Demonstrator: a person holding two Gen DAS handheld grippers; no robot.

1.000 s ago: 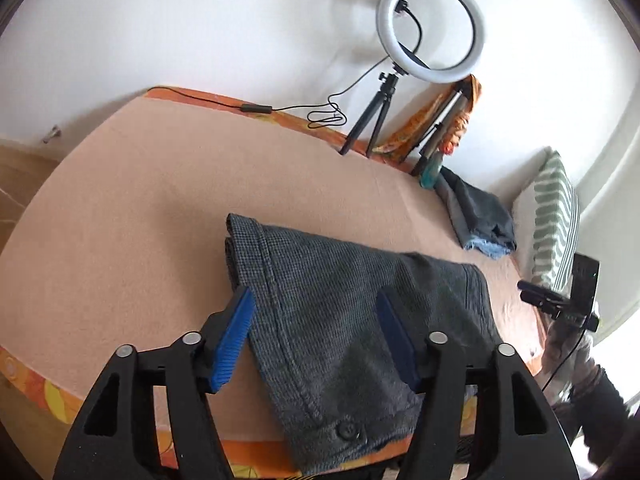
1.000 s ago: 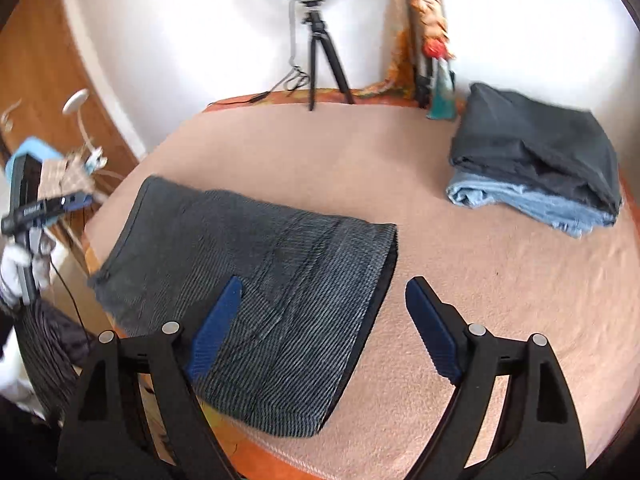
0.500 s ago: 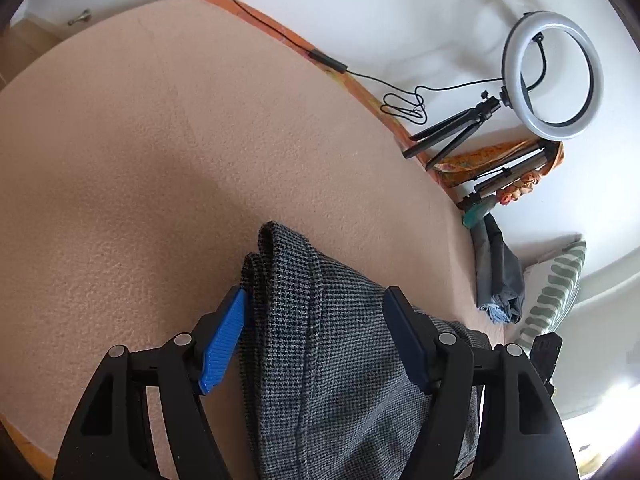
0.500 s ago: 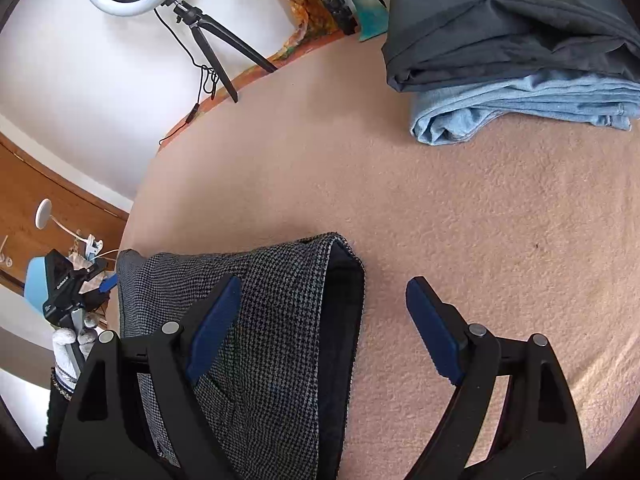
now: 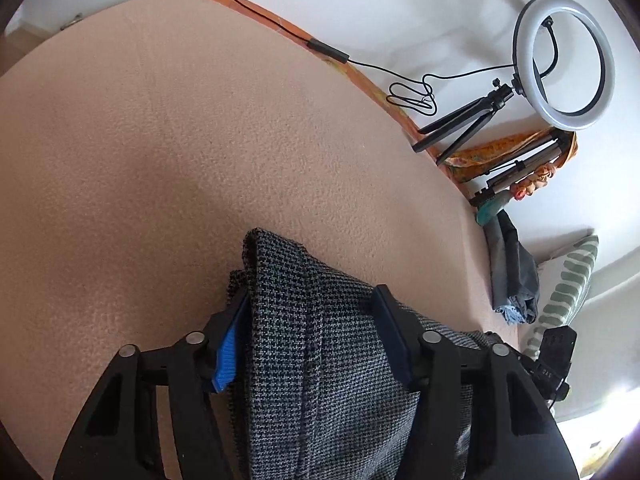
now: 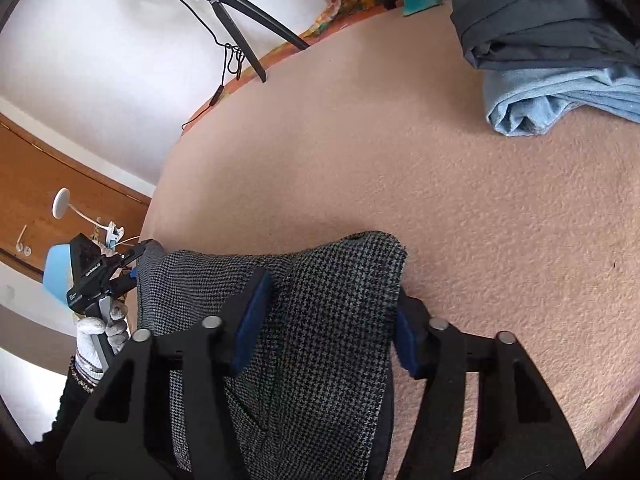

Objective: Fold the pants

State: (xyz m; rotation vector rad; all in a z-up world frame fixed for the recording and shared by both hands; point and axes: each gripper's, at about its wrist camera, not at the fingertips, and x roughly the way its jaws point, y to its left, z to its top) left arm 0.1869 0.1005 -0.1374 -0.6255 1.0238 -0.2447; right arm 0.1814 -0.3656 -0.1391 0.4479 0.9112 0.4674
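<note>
My left gripper (image 5: 312, 336) has its blue-padded fingers (image 5: 226, 360) spread wide on either side of a corner of the grey houndstooth pants (image 5: 320, 360); the cloth runs between them, and the pads stand apart rather than pinched together, so I count it as open around the fabric. My right gripper (image 6: 326, 320) sits the same way at another corner of the pants (image 6: 320, 340), its fingers (image 6: 252, 320) parted with the folded edge lying between them, the right-hand pad partly hidden under the cloth. The pants lie folded on the peach blanket of the bed (image 5: 180, 152), their corners reaching toward 12 o'clock from each gripper. In the right view, my gloved left hand (image 6: 100, 332) shows at 9 o'clock, holding the other gripper's handle. Further out, at 1 to 2 o'clock in the right view, a stack of folded clothes (image 6: 560, 40) rests on the bed, dark grey over light blue. A ring light (image 5: 568, 60) on a small tripod stands at the far edge at 1 o'clock in the left view, with a striped pillow (image 5: 568, 284) at 3 o'clock.
</note>
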